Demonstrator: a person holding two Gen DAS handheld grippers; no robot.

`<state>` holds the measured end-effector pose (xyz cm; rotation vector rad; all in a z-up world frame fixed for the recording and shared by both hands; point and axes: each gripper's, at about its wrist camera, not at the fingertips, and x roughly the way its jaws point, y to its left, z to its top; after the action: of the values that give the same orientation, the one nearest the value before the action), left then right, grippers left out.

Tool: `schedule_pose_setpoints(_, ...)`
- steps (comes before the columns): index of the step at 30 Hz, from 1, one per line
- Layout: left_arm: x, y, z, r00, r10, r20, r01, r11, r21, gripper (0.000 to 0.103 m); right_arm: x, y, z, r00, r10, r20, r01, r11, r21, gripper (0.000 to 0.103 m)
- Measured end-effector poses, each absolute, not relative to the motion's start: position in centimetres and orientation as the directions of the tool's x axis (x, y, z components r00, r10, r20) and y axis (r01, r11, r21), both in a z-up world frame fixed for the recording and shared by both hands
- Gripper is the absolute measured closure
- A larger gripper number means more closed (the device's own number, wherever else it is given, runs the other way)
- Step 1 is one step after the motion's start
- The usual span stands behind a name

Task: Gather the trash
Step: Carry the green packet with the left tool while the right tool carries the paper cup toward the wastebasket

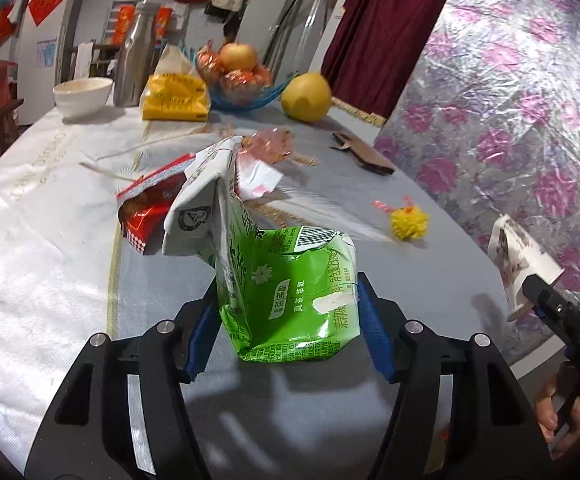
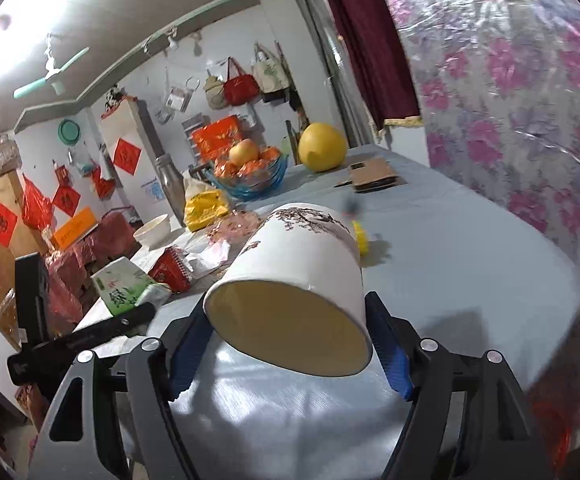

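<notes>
**Trash clamped in both grippers above the table**

Trash filled both tools. The left gripper (image 1: 288,320) was clamped on a crumpled green drink carton (image 1: 290,288), held at 6 o'clock in its view, above the grey tablecloth (image 1: 430,272). The right gripper (image 2: 290,344) pinched a white paper cup (image 2: 298,272) lying sideways, its mouth toward the camera. A red snack wrapper (image 1: 150,212) lay at 10 o'clock from the carton, a yellow pompom (image 1: 408,222) at 2 o'clock.
</notes>
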<state>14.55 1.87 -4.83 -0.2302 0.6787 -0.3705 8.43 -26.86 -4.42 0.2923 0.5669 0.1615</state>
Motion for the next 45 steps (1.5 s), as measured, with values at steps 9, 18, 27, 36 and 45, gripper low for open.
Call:
schedule_pose_setpoints(9, 12.0, -1.7, -2.6, 0.712, -0.435, -0.551, 0.337, 0.901, -0.275, 0.041, 3.3, -31.7, -4.3, 0.860, 0.159, -0.485, 0.003, 0.949, 0.316, 0.028)
schedule_pose_setpoints(18, 9.7, -8.0, -1.1, 0.668, -0.496, -0.555, 0.449, 0.863, -0.232, 0.041, -2.3, -37.3, -4.4, 0.882, 0.071, -0.467, 0.088, 0.947, 0.310, 0.028)
schedule_pose_setpoints(27, 7.4, -15.7, -1.9, 0.573, -0.570, -0.589, 0.581, 0.789, -0.199, 0.041, -6.1, -42.5, -6.9, 0.854, -0.039, -0.519, 0.208, 0.940, 0.272, 0.028)
schedule_pose_setpoints(36, 5.8, -23.0, -3.9, 0.461, -0.612, -0.642, 0.691, 0.702, -0.173, 0.041, -7.5, -47.5, -14.0, 0.749, -0.096, -0.655, 0.346, 0.900, 0.263, 0.027)
schedule_pose_setpoints(45, 4.6, -28.1, -6.1, 0.376, -0.614, -0.694, 0.760, 0.633, -0.148, 0.041, -6.2, -51.9, -24.8, 0.592, -0.014, -0.806, 0.460, 0.827, 0.324, 0.023)
